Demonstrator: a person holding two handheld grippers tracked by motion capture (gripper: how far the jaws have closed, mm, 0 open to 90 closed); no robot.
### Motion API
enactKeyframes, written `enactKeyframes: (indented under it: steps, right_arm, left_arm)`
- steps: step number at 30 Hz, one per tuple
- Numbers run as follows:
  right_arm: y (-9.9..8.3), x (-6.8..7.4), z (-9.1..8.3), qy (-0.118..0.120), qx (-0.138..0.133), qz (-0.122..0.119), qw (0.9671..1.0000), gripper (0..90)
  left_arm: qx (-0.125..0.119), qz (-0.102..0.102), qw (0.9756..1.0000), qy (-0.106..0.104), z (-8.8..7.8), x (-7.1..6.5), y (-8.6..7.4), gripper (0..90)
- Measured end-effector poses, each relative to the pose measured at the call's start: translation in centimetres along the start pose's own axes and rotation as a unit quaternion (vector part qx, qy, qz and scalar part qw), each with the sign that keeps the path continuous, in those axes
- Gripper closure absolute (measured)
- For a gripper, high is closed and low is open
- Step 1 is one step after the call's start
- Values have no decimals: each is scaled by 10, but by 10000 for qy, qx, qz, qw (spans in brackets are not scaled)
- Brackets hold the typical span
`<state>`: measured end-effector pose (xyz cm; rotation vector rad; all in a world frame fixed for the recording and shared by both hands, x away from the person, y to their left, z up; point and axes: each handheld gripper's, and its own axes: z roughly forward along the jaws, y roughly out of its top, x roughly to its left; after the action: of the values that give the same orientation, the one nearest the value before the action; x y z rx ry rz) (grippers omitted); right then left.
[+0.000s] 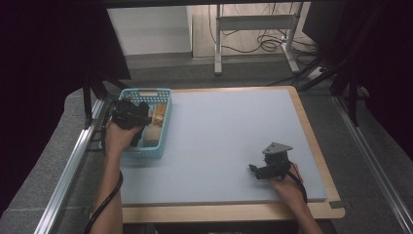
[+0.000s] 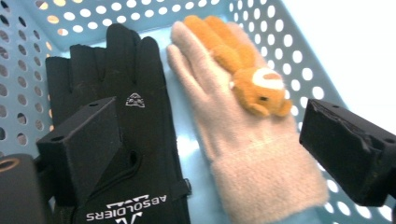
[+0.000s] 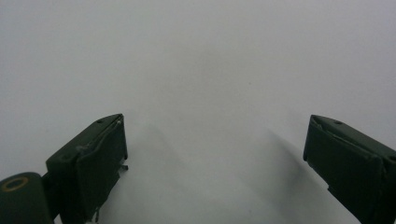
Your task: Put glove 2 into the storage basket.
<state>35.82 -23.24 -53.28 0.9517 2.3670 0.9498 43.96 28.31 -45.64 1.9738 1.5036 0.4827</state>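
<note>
Turquoise perforated basket (image 1: 165,127) is sitting at the upper left of the pale blue surface (image 1: 229,141) in the high view, at its left edge. Left gripper (image 1: 141,113) is hanging over the basket, held by the person's left hand (image 1: 118,135). In the left gripper view its fingers (image 2: 88,144) are standing spread wide, pinching nothing. Whether the lower-left finger is touching the glove beneath it cannot be told.

Black glove (image 2: 133,121) is lying flat in the basket at the left of the left gripper view, white "ABSOLDIERS" lettering on its cuff reading upside down. Beige fuzzy glove (image 2: 243,154) is lying just beside it, the two touching along their inner edges. Small orange plush toy (image 2: 247,74) is resting on top of the beige glove toward the upper centre of that frame.

Right gripper (image 1: 255,170) is sitting low over the surface at the lower right of the high view, held by the right hand (image 1: 287,187), well apart from the basket. In the right gripper view its fingers (image 3: 93,158) are spread wide and holding nothing, with bare surface between them.
</note>
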Motion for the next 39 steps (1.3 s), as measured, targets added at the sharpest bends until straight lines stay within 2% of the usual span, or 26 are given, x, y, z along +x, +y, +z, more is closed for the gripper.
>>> enactKeyframes:
  steps: [11,20,28,39]
  right_arm:
    - [0,-2,1,70,42,79,9999,58]
    - [0,-1,1,48,34,67,10000,58]
    - [0,-1,0,38,31,54,10000,58]
    - [0,-1,0,34,31,54,10000,59]
  left_arm:
    - [-185,119,9996,-147,-13,-11,-5,28]
    - [-357,51,9986,-391,-21,-18,-11,13]
    - [-368,126,9984,-418,-27,-23,-16,5]
    - [-536,281,9967,-549,-37,-33,-23,3]
